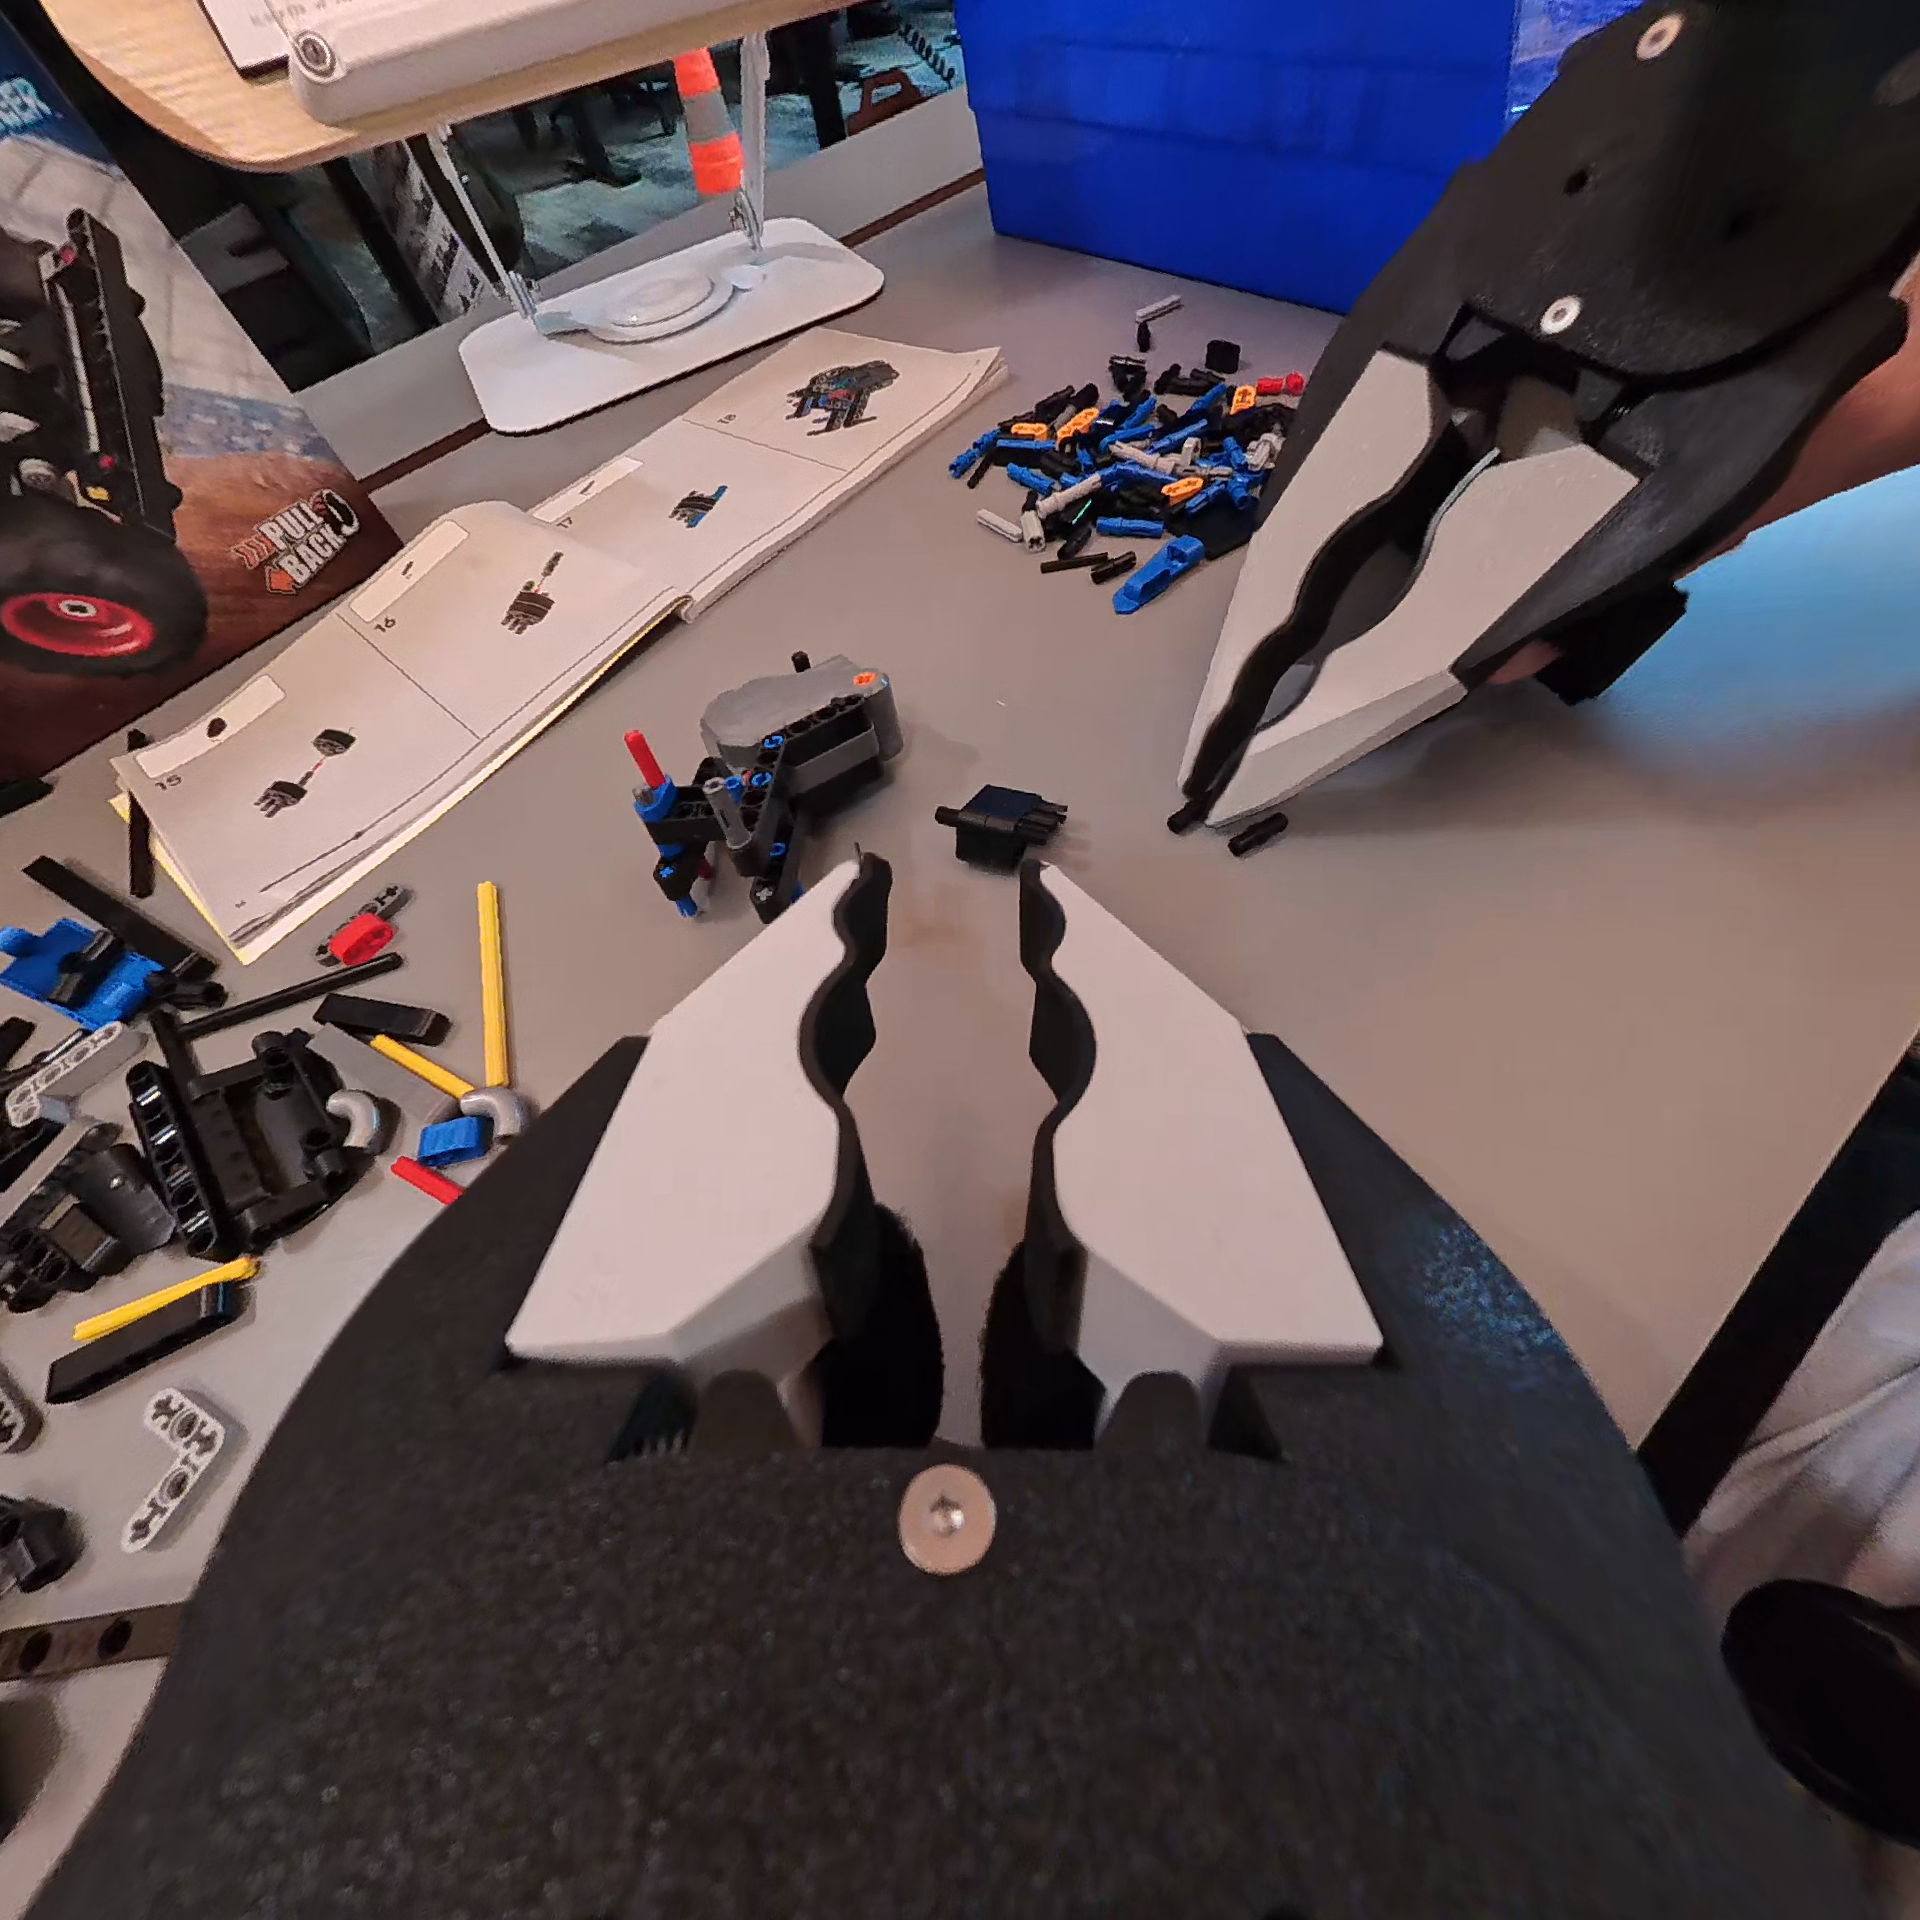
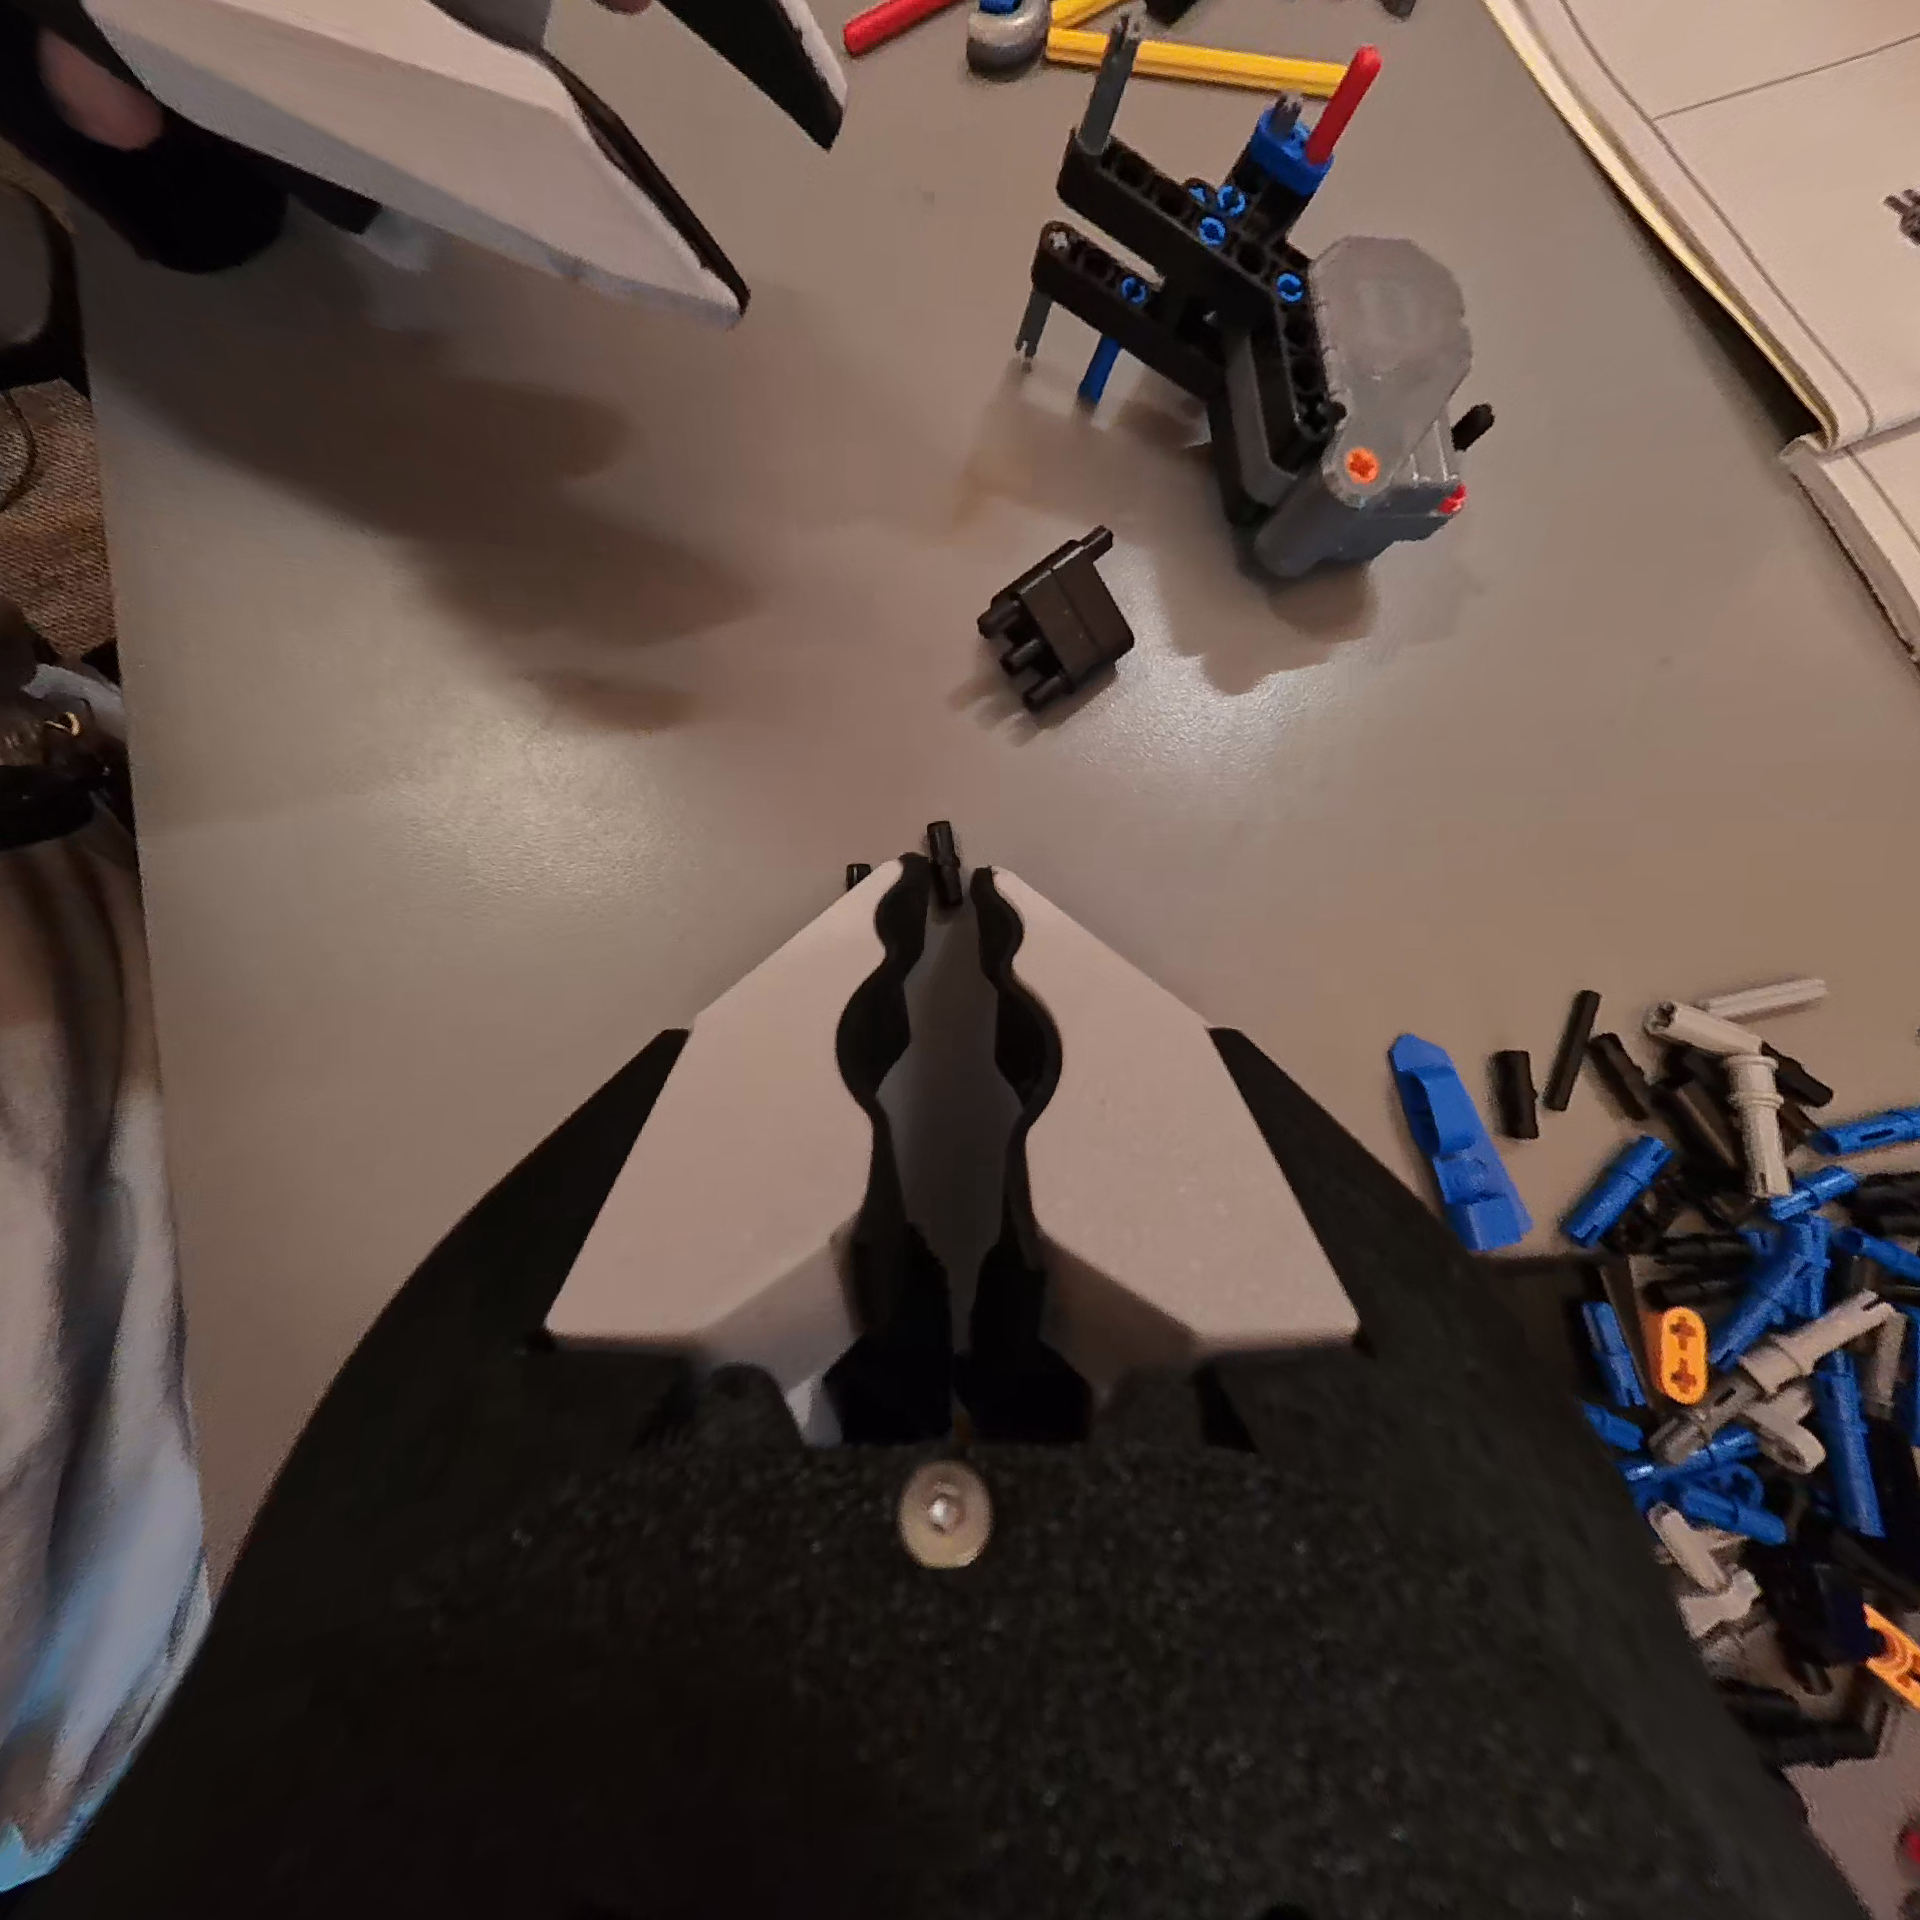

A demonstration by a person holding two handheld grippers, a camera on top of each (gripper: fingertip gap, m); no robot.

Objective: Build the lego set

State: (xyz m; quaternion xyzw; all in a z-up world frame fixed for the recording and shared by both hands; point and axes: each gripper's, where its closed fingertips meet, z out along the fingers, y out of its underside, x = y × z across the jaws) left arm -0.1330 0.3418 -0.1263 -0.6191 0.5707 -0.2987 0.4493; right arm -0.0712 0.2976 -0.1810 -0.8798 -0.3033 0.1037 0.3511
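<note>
A partial Lego build (image 1: 774, 774) with a grey motor block, black beams and a red axle stands on the grey table (image 1: 1455, 1039); it also shows in the right wrist view (image 2: 1278, 343). A small black block (image 1: 1000, 823) (image 2: 1055, 621) lies just beyond my left gripper (image 1: 945, 878), which is open, empty and low over the table. My right gripper (image 2: 945, 878) (image 1: 1193, 816) rests its tips on the table, closed on a short black pin (image 2: 942, 860). A second black pin (image 1: 1257, 833) lies beside those tips. My left gripper (image 2: 779, 208) also shows at the top left of the right wrist view.
An open instruction booklet (image 1: 540, 613) lies at the back left. A pile of small blue, black and grey parts (image 1: 1132, 468) (image 2: 1745, 1299) sits at the right. Larger loose parts (image 1: 239, 1122) are at the left. A blue bin (image 1: 1247, 135), the set's box (image 1: 104, 468) and a white stand base (image 1: 665, 322) line the back. Spacing between my two grippers at the tips: around 10 cm. It is some 5 cm from my right tips to the small black block (image 2: 1055, 621). The left camera catches it too, in the left wrist view (image 1: 1016, 803).
</note>
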